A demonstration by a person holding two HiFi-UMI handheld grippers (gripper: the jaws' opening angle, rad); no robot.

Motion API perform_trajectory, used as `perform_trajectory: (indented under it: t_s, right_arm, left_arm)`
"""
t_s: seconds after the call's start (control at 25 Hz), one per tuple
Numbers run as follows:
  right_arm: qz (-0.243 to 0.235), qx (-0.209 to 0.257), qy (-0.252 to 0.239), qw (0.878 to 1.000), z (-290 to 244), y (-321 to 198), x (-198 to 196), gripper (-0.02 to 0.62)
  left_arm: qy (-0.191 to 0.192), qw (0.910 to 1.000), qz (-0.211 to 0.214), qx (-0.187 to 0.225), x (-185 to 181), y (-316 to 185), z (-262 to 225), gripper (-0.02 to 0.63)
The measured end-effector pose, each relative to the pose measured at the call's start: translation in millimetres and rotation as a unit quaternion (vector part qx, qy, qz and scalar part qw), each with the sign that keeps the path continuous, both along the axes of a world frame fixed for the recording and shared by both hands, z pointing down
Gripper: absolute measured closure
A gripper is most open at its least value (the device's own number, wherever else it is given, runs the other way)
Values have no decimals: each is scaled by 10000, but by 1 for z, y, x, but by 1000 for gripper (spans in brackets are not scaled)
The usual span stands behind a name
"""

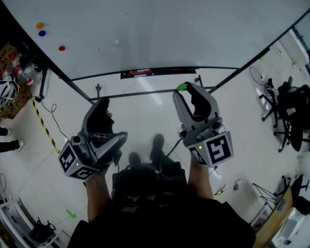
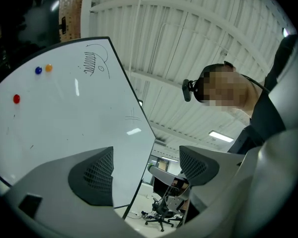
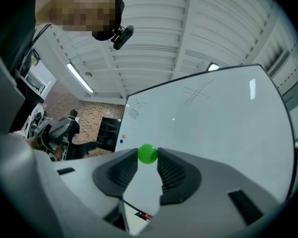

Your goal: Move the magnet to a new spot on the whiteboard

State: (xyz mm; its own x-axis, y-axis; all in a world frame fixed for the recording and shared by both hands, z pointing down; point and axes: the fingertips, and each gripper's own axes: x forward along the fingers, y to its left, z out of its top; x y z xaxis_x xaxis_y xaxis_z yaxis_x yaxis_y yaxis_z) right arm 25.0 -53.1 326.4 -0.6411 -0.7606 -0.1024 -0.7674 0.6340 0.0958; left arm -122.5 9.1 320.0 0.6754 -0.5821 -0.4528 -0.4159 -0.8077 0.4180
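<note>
The right hand-held gripper [image 1: 190, 93] pinches a small green magnet [image 3: 148, 153] between the very tips of its 2 jaws, with the ball sitting at the front end of the ribbed pads. In the head view the magnet hangs off the whiteboard [image 1: 160, 25], just below the middle of its bottom edge and near the dark marker tray [image 1: 157, 72] fixed along that edge. It does not touch the board surface. The left hand-held gripper [image 2: 146, 152] has its jaws spread wide with nothing between them. Through the gap only the right edge of the whiteboard and a distant office chair [image 2: 161, 213] on the floor show. In the head view both grippers are held up side by side in front of the person, the left one lower and further from the bottom edge than the right. 3 other magnets sit on the board close to its left edge: an orange magnet [image 1: 40, 25] and a blue magnet [image 1: 42, 33] just beside each other, and a red magnet [image 1: 61, 48] a little apart from them, nearer the bottom edge. A pen scribble [image 2: 92, 61] marks the board near its top edge. The rest of the board surface is mostly white, with a few faint marks. A yellow-and-black tape strip [image 1: 44, 125] runs across the floor beyond the board's left side.
</note>
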Motion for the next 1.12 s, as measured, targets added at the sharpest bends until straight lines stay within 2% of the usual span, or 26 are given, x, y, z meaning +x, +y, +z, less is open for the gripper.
perform_trajectory:
  t_s: [0.16, 0.32, 0.68, 0.76, 1.0, 1.12]
  right_arm:
    - [196, 79, 319, 9993, 3, 35, -14, 445]
    - [326, 11, 429, 9985, 3, 59, -13, 445]
    - [75, 368, 360, 9986, -21, 77, -13, 445]
    - [124, 383, 351, 9986, -23, 80, 0, 445]
    - [406, 239, 148, 9988, -21, 91, 71, 445]
    - [464, 208, 34, 9987, -19, 95, 95, 445]
  left_arm:
    - [278, 9991, 291, -131, -11, 24, 17, 193]
    - [407, 9983, 419, -75, -12, 42, 14, 193]
    - [318, 9990, 28, 304, -8, 59, -8, 193]
    - [336, 9991, 116, 243, 4, 63, -7, 193]
    - [196, 9990, 332, 210, 66, 74, -15, 193]
    - [95, 9993, 297, 185, 87, 78, -16, 193]
